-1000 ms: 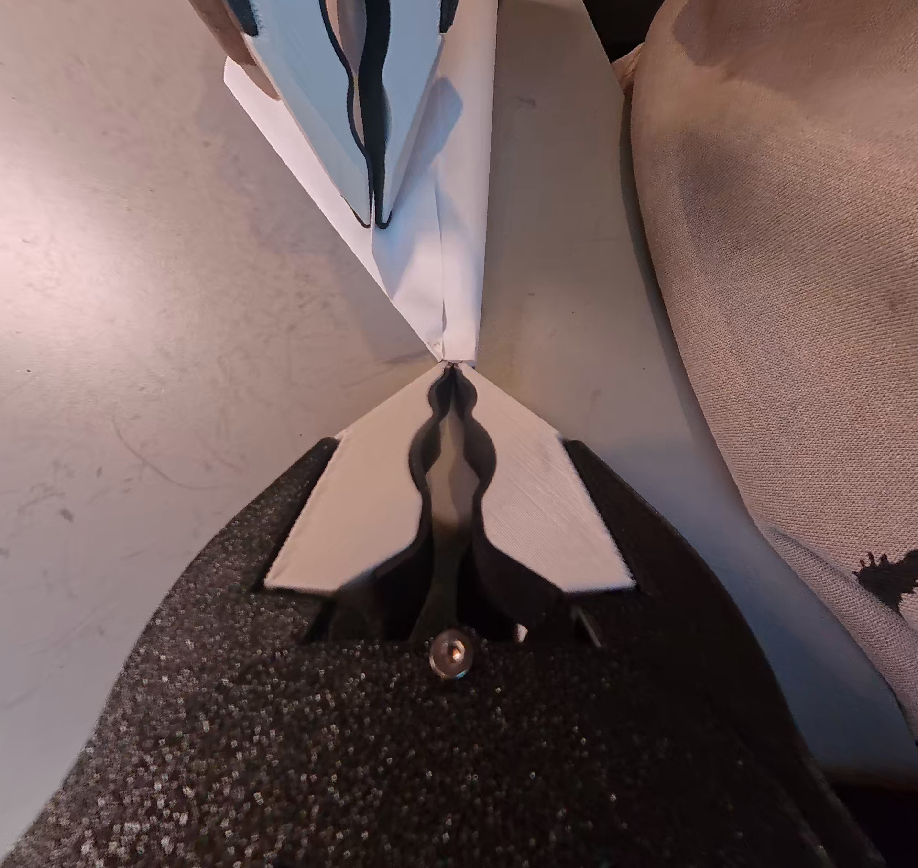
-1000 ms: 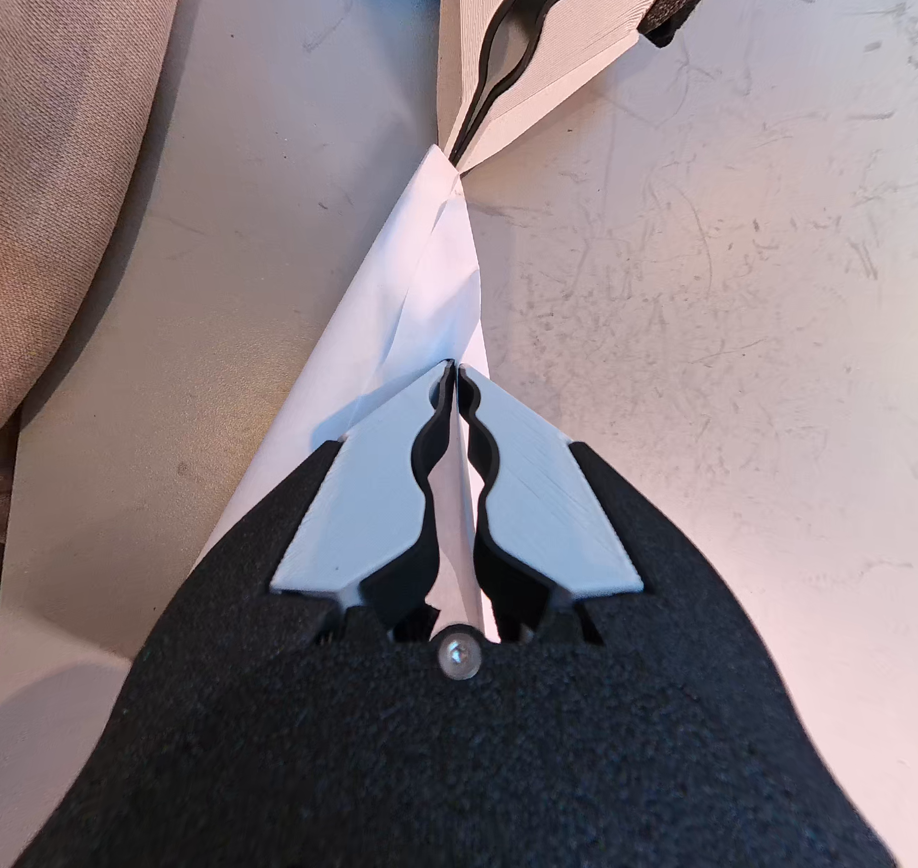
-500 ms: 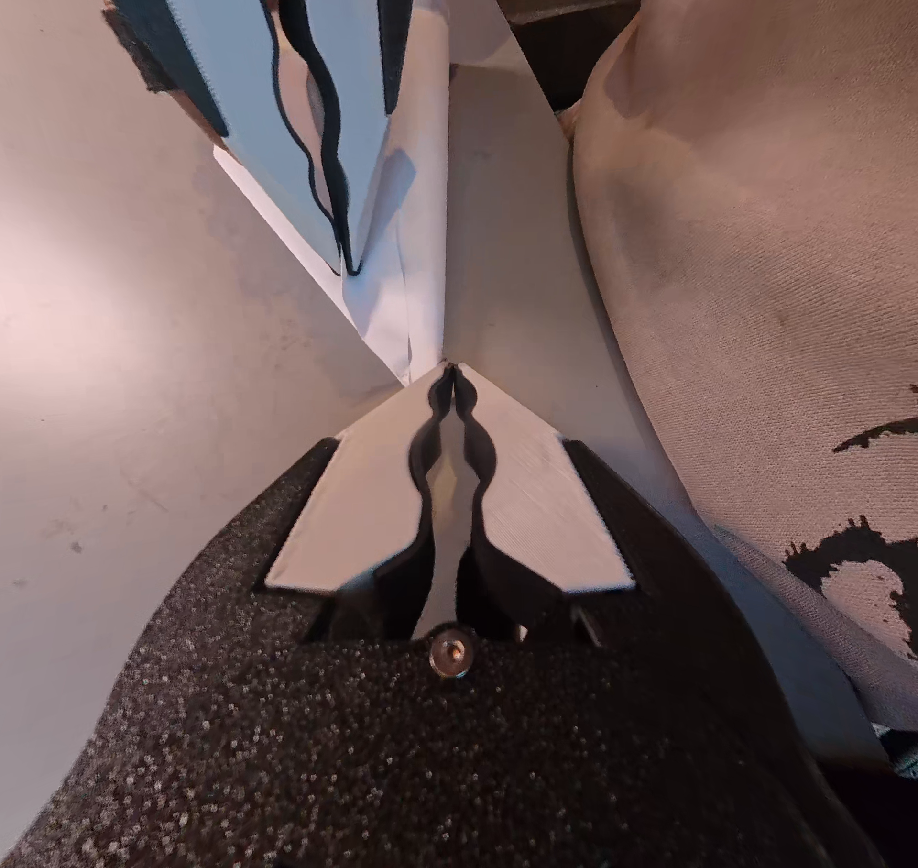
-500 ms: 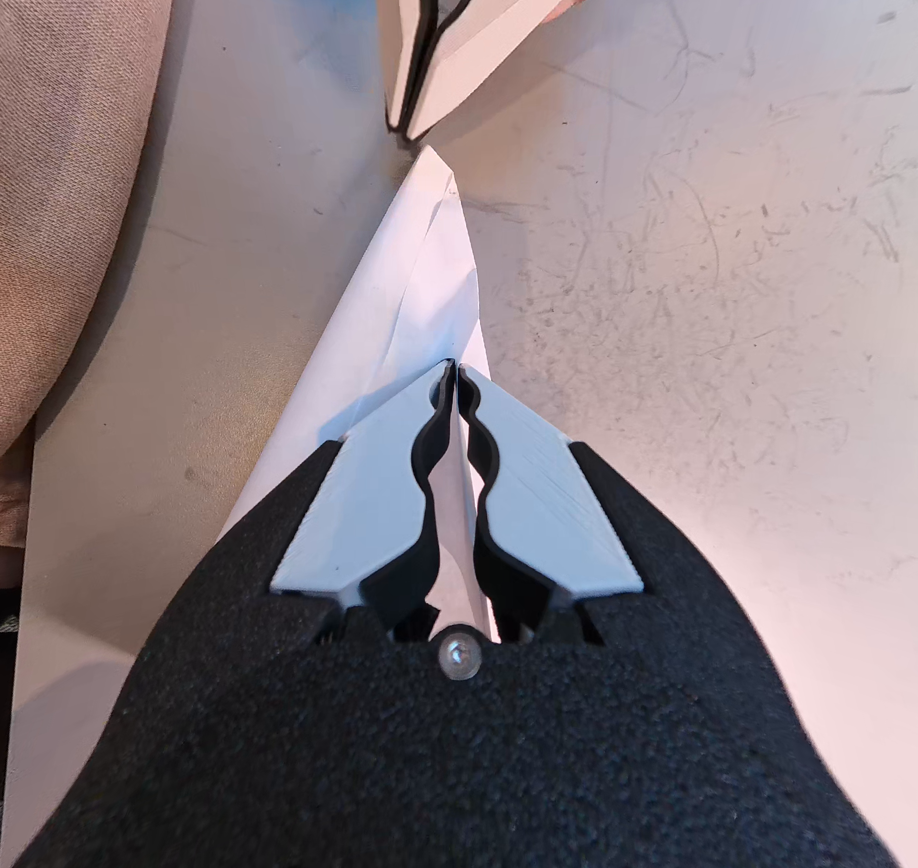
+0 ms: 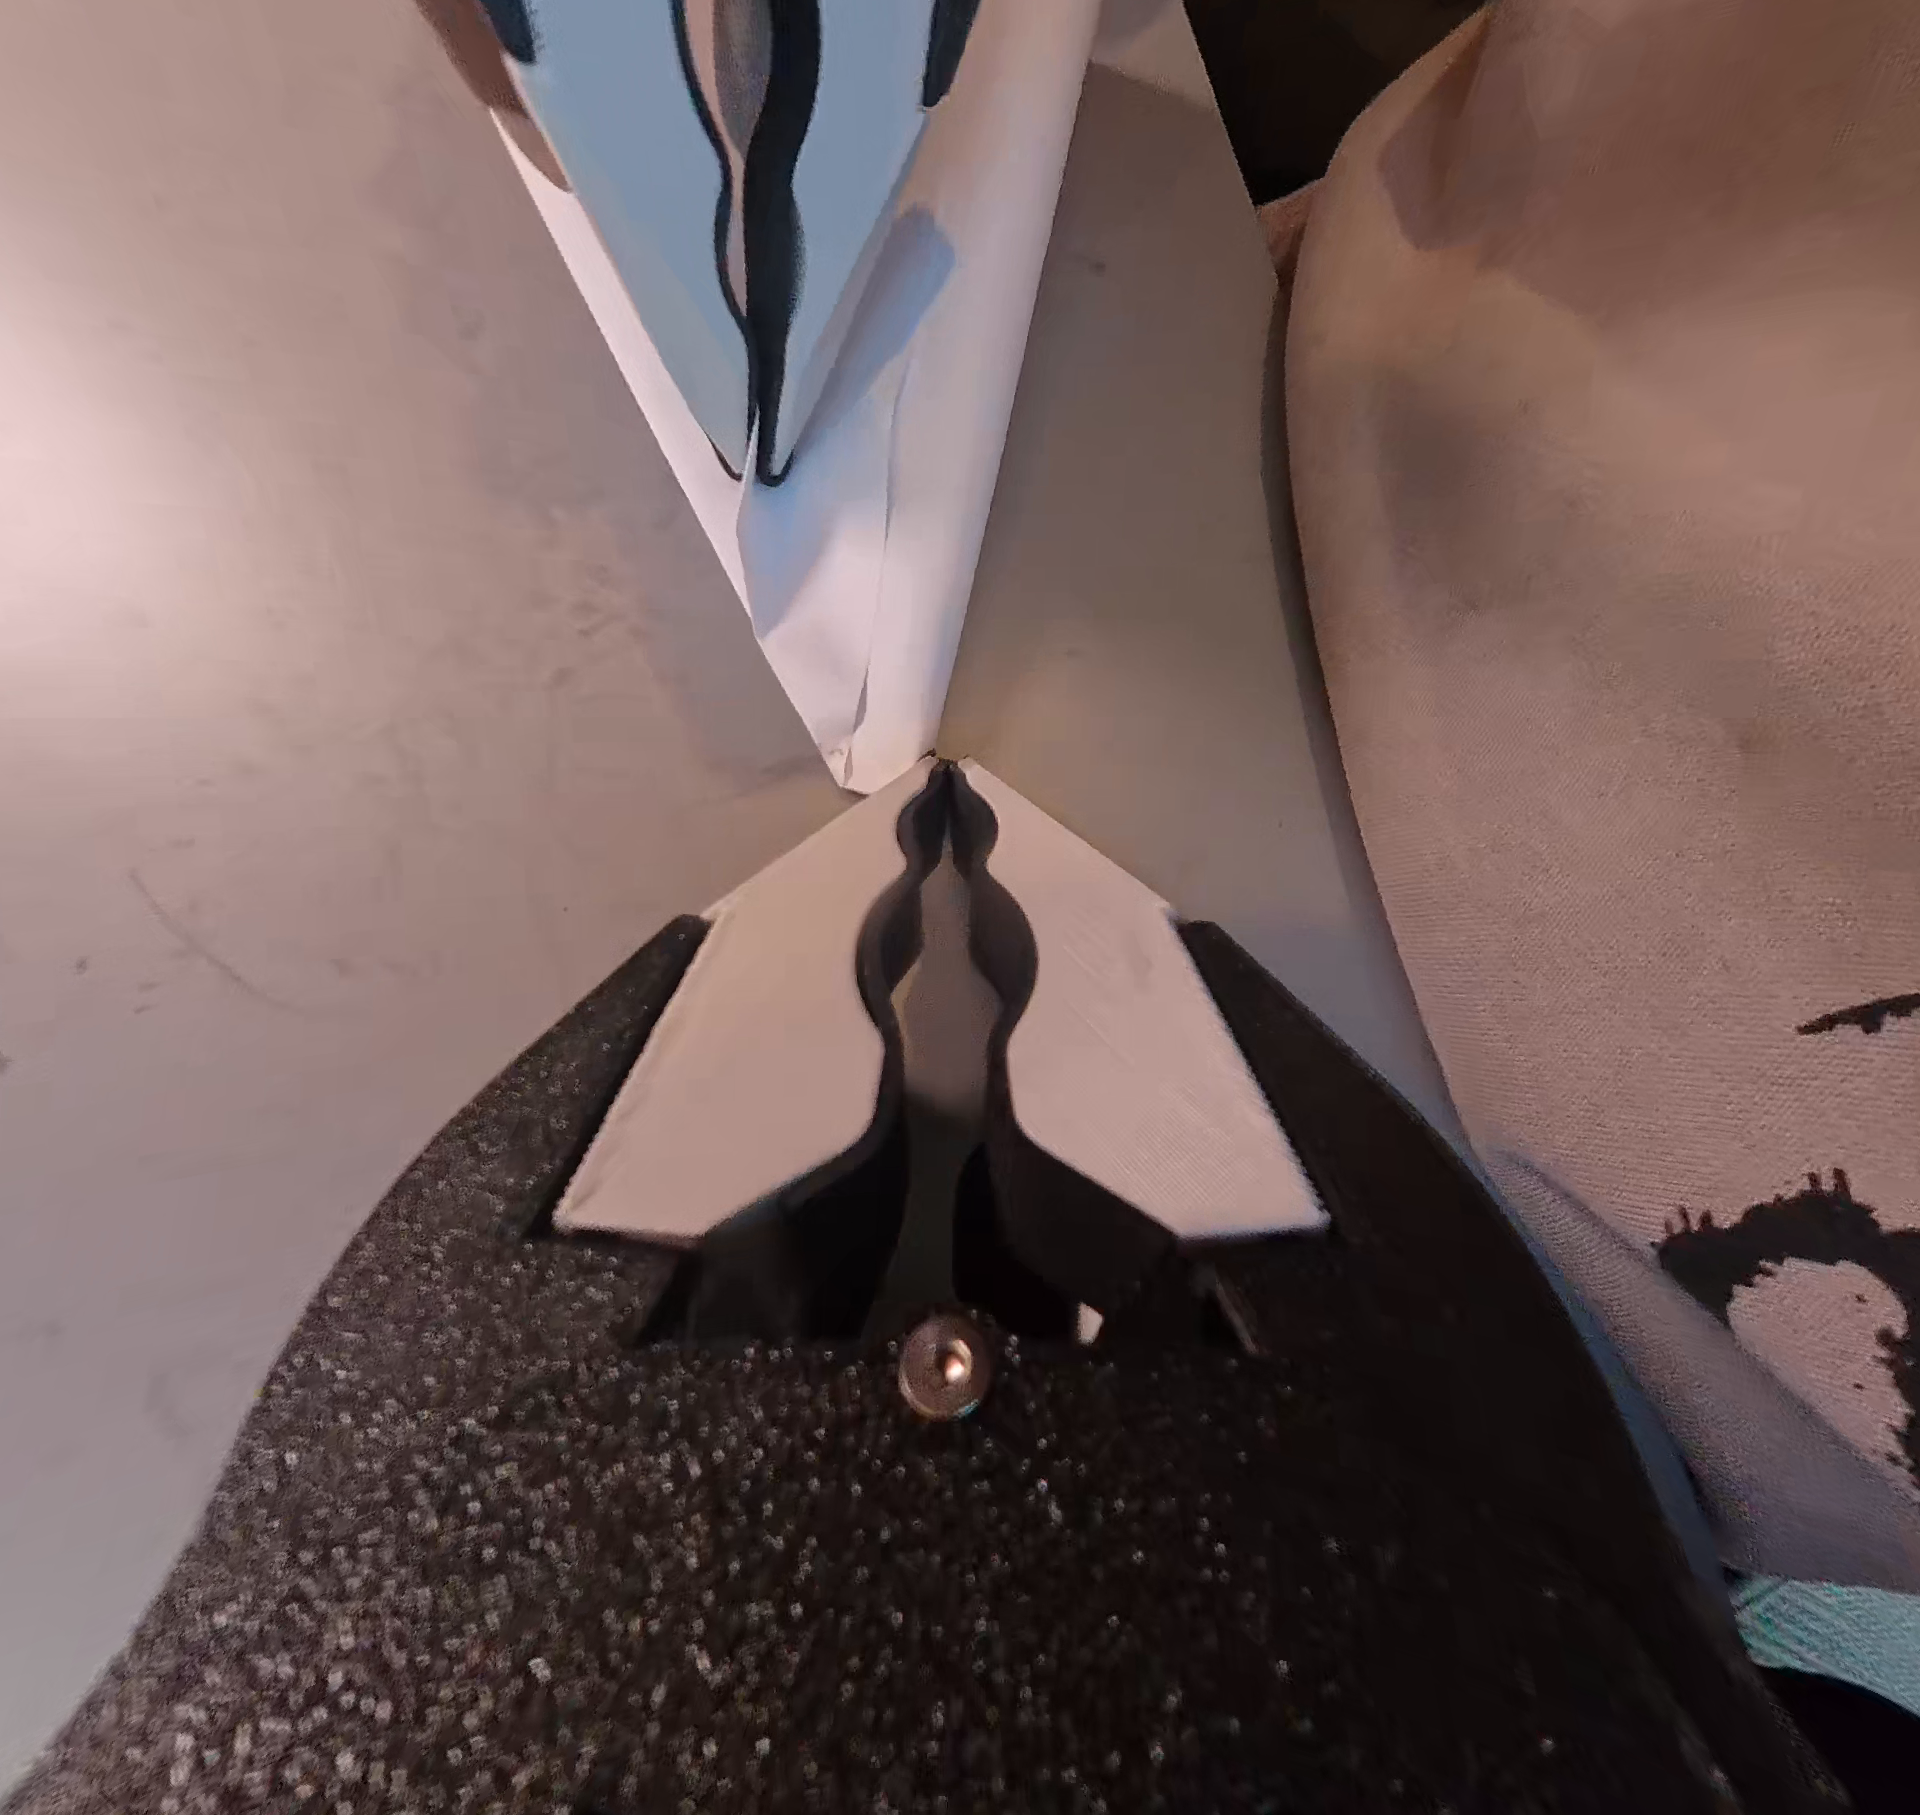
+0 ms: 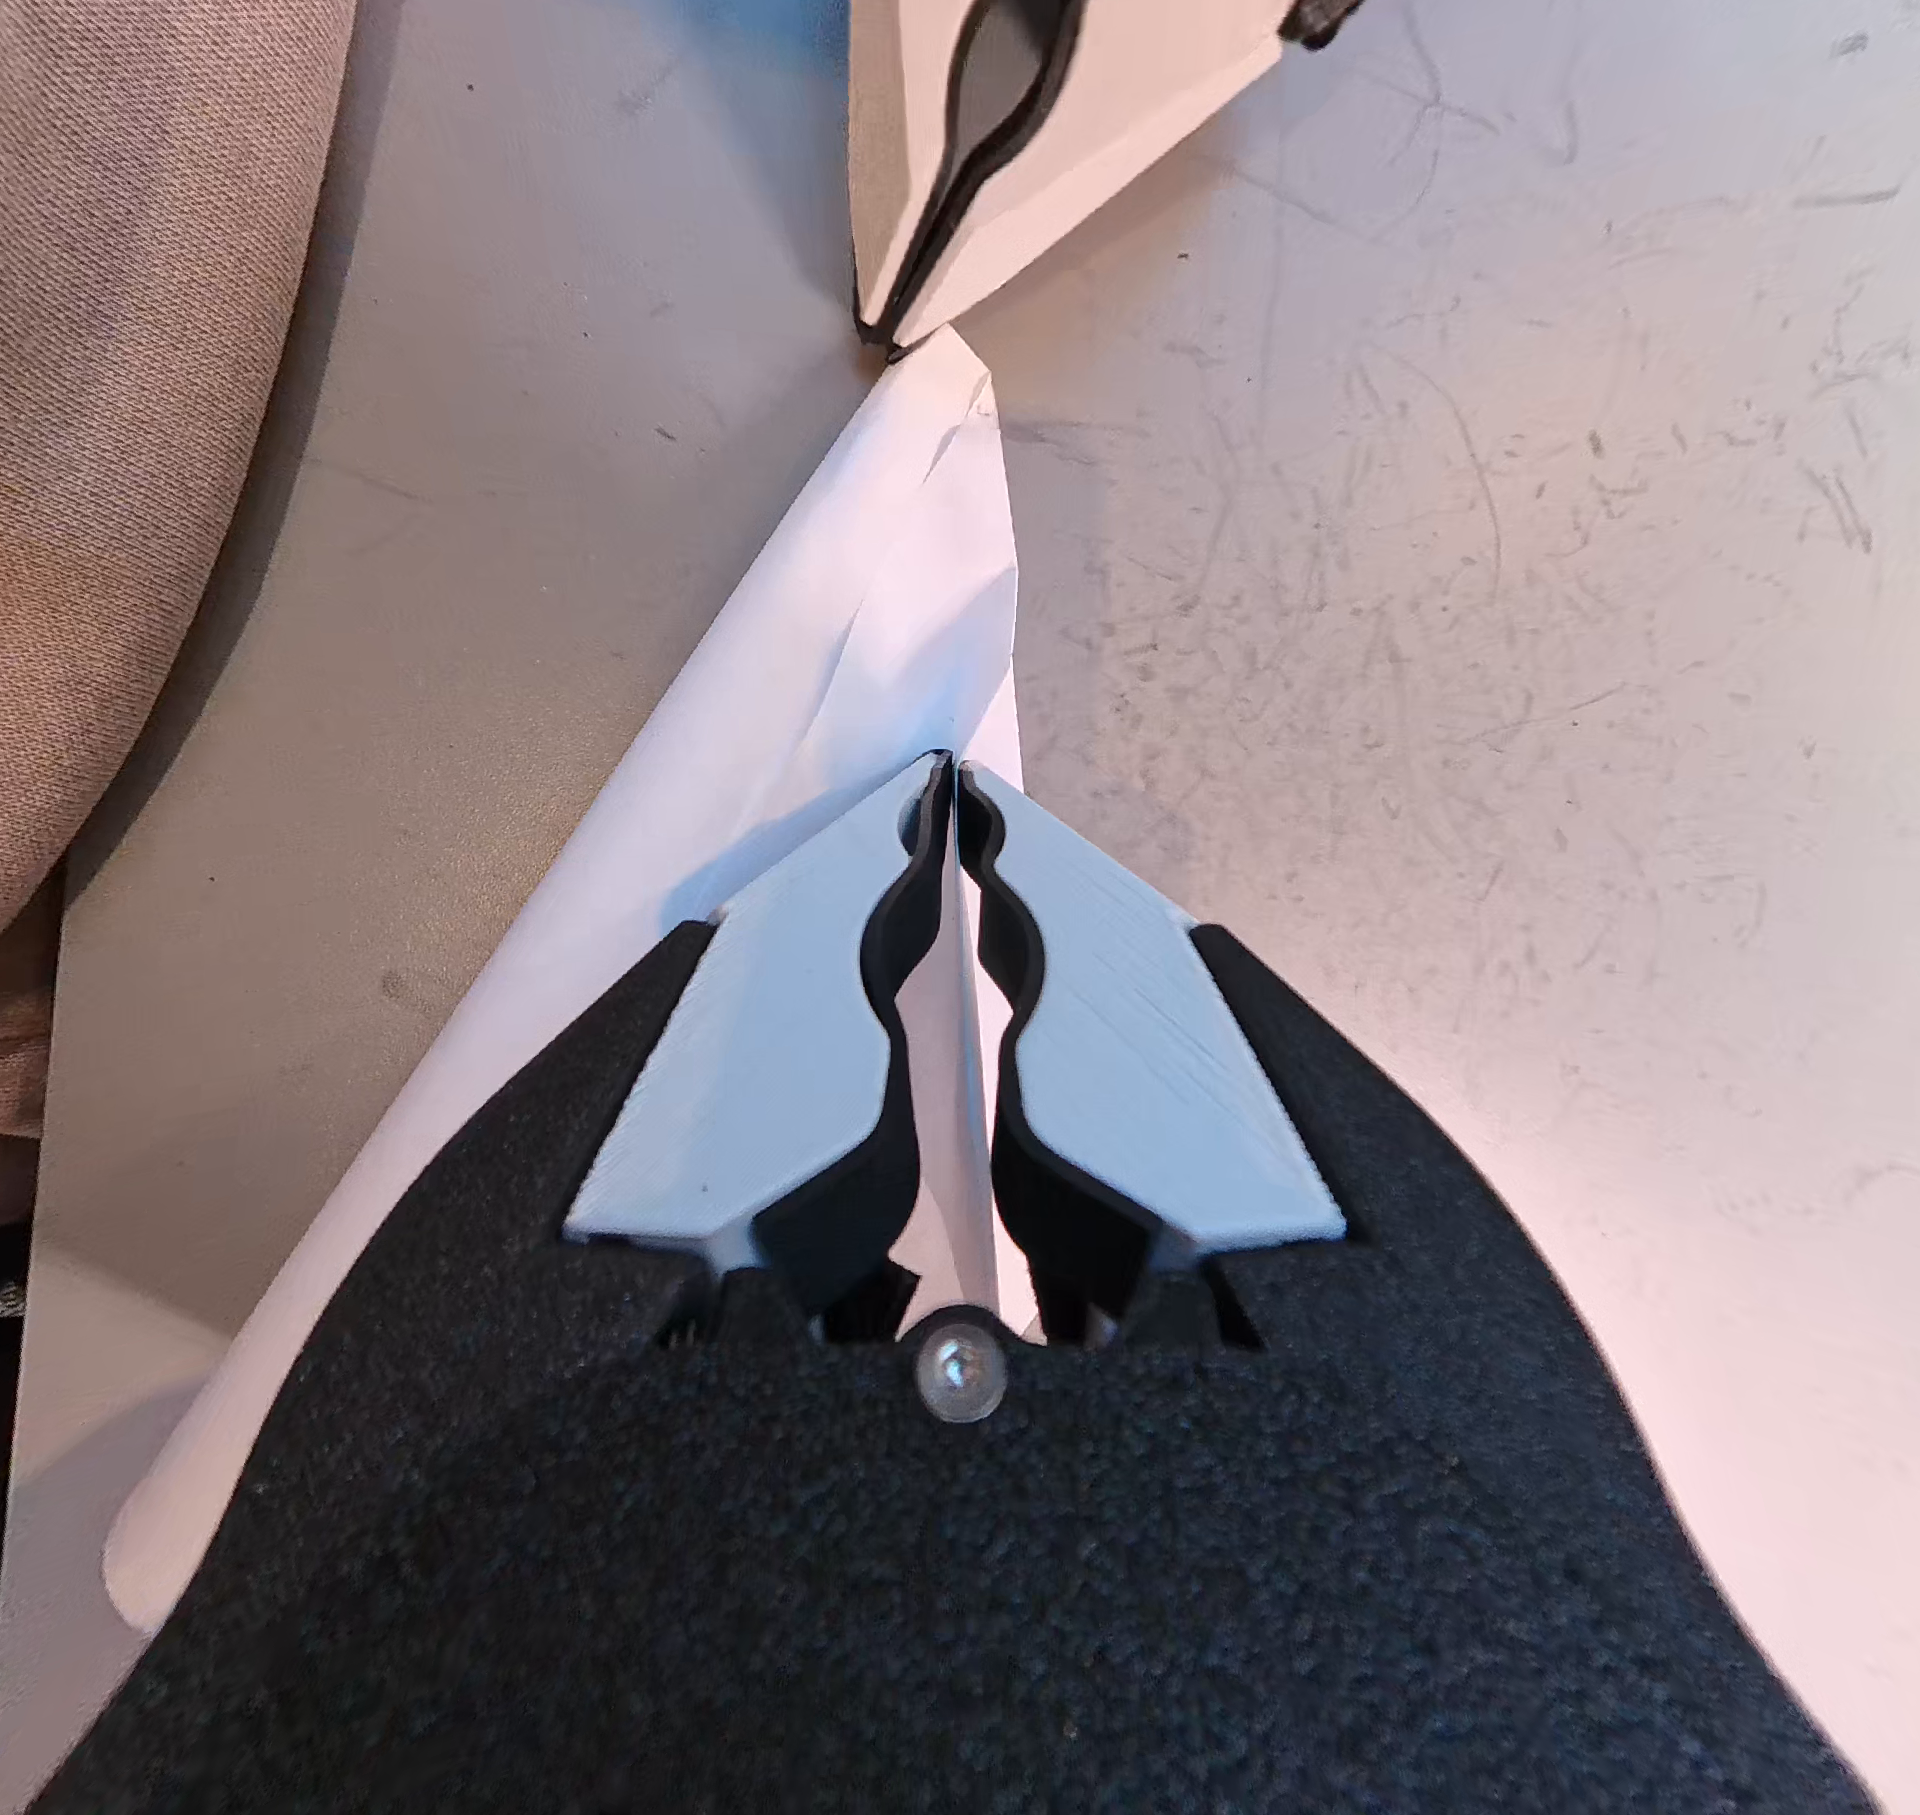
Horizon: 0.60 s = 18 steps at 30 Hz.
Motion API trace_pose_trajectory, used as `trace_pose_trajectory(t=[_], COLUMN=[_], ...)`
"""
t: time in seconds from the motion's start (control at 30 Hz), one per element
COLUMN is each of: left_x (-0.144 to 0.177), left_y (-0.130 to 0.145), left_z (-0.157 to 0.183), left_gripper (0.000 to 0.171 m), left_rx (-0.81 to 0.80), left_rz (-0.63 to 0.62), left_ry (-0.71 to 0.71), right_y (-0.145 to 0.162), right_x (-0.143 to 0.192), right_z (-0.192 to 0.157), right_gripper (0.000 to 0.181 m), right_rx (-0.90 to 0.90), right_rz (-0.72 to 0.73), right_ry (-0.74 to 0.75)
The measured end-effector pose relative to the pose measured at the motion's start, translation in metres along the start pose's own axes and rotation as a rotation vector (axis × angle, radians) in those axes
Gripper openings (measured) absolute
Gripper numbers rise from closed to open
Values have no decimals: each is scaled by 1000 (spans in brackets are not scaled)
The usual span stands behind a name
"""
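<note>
A folded white paper [image 6: 904,570], long and coming to a point, lies on the scratched pale table [image 6: 1455,622]. My right gripper [image 6: 951,763] is shut on the paper's raised middle fold, well behind the point. My left gripper [image 5: 943,766] is shut with nothing seen between its jaws. Its tips sit at the paper's pointed end [image 5: 857,726], just to one side of it. In the left wrist view the right gripper [image 5: 758,472] comes in from the top over the paper. In the right wrist view the left gripper [image 6: 883,337] comes in from the top at the point.
A person's beige garment [image 5: 1610,622] with black marks lies close along the right of the left wrist view and the left of the right wrist view [image 6: 156,311]. The table's edge [image 5: 1216,134] runs beside it, with a dark gap beyond. Tip to tip, the grippers are about 8 cm apart.
Half a second ago my left gripper had drawn a little away from the paper's point; now its tips are back against it. The right gripper has kept its hold on the fold.
</note>
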<state>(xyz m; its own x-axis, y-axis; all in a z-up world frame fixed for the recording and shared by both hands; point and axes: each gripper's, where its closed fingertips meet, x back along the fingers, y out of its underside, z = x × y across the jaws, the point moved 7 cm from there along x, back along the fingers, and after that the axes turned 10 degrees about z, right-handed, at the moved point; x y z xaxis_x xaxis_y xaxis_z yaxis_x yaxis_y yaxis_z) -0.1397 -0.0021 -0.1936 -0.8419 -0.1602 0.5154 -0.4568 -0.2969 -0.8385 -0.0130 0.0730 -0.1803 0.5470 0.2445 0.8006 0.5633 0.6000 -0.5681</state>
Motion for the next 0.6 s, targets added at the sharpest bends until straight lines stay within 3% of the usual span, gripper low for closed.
trace_pose_trajectory(t=[0.3,0.6], left_x=[1,-5], left_y=[-3,-8], left_z=[-20,-16], left_gripper=[0,0], left_rx=[410,385], left_rz=[-38,-135], left_ry=[31,90], right_y=[0,-1], right_x=[0,0], right_z=[0,0], right_gripper=[0,0], right_rx=[4,53], right_rz=[-4,-20], right_ry=[-4,3])
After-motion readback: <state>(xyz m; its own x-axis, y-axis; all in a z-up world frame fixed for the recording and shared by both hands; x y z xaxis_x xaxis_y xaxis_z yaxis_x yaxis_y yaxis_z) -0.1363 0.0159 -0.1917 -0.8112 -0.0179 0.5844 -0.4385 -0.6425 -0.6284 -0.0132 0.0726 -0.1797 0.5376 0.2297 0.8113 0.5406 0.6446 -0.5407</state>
